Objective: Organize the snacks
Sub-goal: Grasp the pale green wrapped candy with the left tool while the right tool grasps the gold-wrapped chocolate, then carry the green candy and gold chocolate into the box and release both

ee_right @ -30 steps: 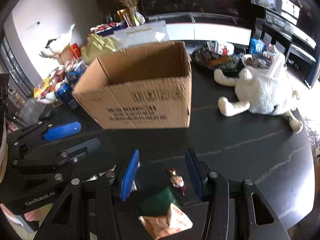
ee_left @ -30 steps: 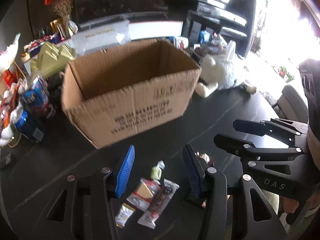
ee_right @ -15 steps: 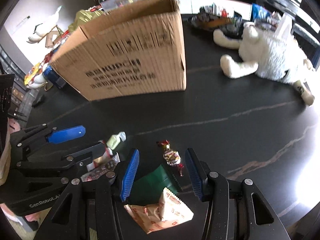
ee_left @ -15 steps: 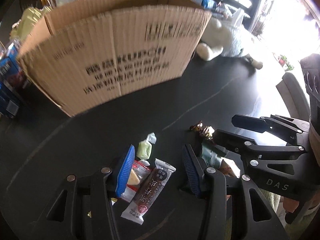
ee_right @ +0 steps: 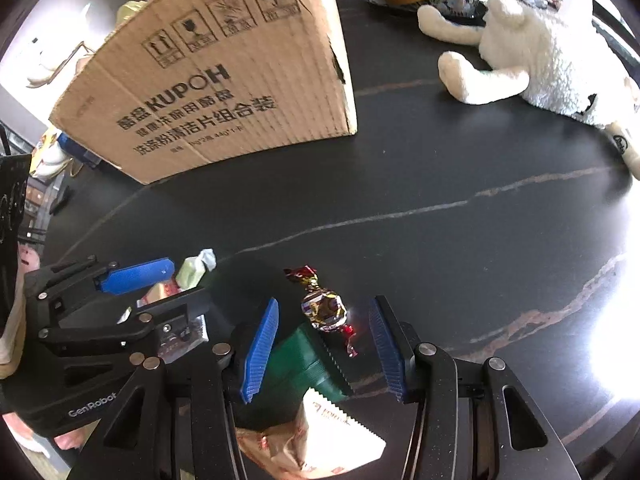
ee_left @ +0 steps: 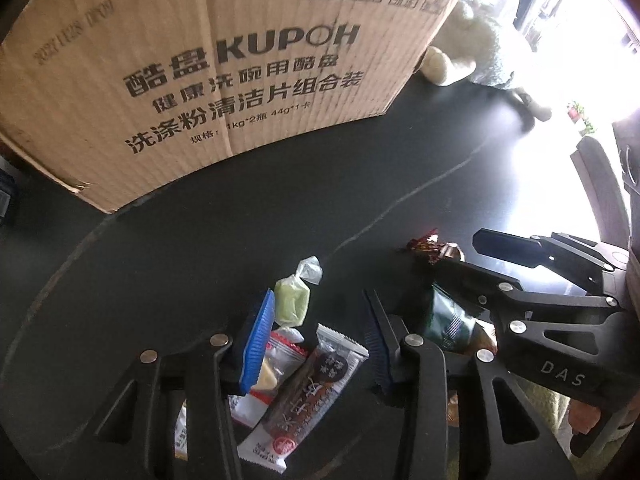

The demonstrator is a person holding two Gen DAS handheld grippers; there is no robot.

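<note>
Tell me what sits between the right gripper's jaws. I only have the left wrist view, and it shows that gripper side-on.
Observer: A foil-wrapped candy lies on the table between the open jaws of the right gripper. Neither jaw touches it.
Operator: Anything else in there?
Observer: A green packet lies just nearer the camera than the candy, closer to the jaw on the picture's left.
Operator: And nearer still?
Observer: A tan packet with a zigzag-cut edge lies next to the green packet, at the bottom of the frame.
</note>
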